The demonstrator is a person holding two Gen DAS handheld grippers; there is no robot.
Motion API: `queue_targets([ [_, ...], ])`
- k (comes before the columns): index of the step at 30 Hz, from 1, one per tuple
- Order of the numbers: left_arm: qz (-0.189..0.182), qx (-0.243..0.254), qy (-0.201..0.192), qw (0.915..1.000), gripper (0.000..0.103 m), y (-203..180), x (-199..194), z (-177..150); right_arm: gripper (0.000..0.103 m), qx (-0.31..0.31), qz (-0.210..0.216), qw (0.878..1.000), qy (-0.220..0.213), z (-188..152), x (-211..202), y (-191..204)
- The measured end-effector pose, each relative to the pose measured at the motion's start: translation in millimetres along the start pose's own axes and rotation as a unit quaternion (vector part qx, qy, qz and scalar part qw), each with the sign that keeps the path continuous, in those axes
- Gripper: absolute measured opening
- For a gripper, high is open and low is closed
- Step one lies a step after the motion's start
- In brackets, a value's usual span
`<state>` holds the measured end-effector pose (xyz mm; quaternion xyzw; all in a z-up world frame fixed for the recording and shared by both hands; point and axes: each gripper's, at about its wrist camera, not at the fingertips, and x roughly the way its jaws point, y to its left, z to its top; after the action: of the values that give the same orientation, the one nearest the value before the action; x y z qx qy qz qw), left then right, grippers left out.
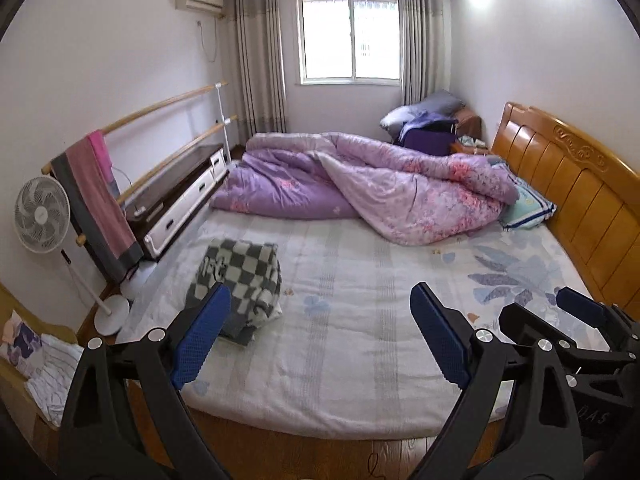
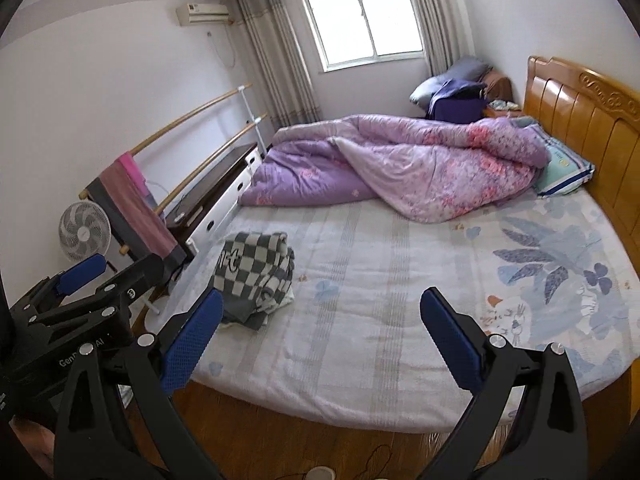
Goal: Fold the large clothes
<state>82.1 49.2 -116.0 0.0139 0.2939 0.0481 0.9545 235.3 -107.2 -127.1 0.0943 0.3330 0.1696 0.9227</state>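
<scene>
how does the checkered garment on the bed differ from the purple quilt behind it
The checkered garment is grey-and-white checks; the purple quilt is lilac with pink flowers. The garment is a small heap near the foot-end corner of the bed; the quilt sprawls across the bed's far side, up to the headboard. Both lie bunched and unfolded, untouched by either tool.

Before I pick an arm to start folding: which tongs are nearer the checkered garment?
Left. The left tongs hang just off the checkered garment, over its near edge; the right tongs sit farther along the bed's edge.
</scene>
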Motion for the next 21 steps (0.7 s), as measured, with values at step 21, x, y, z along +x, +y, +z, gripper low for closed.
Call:
queue_targets([
  [21, -0.038, 0.009, -0.061, 0.9974, 0.091, 22.1, -54.9, 36.4, 0.095, -0.009, -0.036, 0.997, -0.072, 25.0, -59.2, 35.4],
])
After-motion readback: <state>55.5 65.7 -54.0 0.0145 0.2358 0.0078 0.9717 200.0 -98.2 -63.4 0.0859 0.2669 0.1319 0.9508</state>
